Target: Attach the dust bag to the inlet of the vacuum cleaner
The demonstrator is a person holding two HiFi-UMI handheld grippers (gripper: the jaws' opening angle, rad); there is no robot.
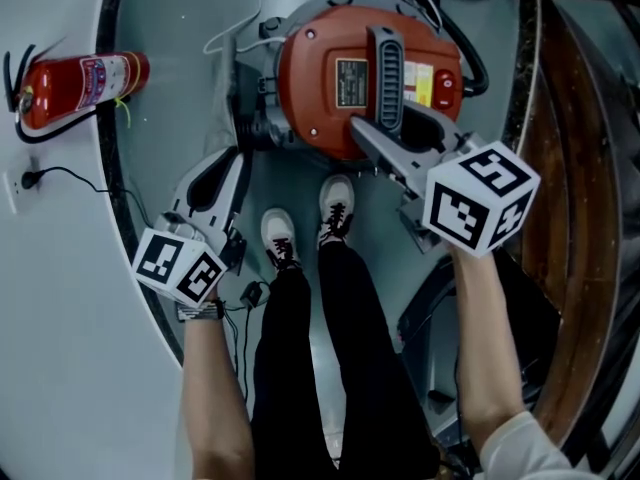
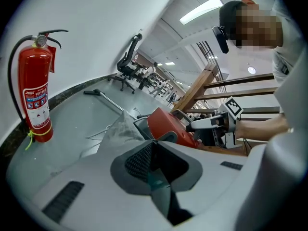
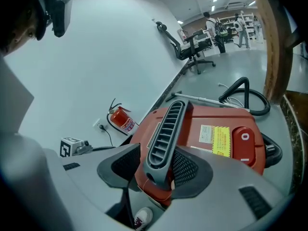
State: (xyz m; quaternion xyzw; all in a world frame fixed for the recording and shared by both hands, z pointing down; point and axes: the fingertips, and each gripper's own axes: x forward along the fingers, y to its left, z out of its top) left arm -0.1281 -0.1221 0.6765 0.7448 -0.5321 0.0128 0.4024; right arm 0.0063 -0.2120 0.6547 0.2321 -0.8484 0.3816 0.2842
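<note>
Left gripper view shows what looks like the dust bag (image 2: 118, 129), pale and crumpled, on the floor at frame centre. It lies just left of the red vacuum cleaner (image 2: 168, 124), and no gripper touches it. The inlet can't be made out in any view.

Head view has the vacuum at top centre, with a grey handle (image 1: 385, 63) running down its lid. The right gripper (image 1: 385, 133) has its jaws spread wide with the handle's lower end between them. One pad sits at the handle and the other is clear of it, so no clamp. The left gripper (image 1: 222, 168) sits lower left, apart from the vacuum, fingers pressed almost together with nothing seen between them. A fire extinguisher (image 1: 80, 83) is upper left, and the person's shoes (image 1: 335, 203) are just below the vacuum.

Step, my read: positioning the vacuum, bag not picked up yet. Next, the left gripper must open, take the bag by its collar, then find the inlet and line up.
</note>
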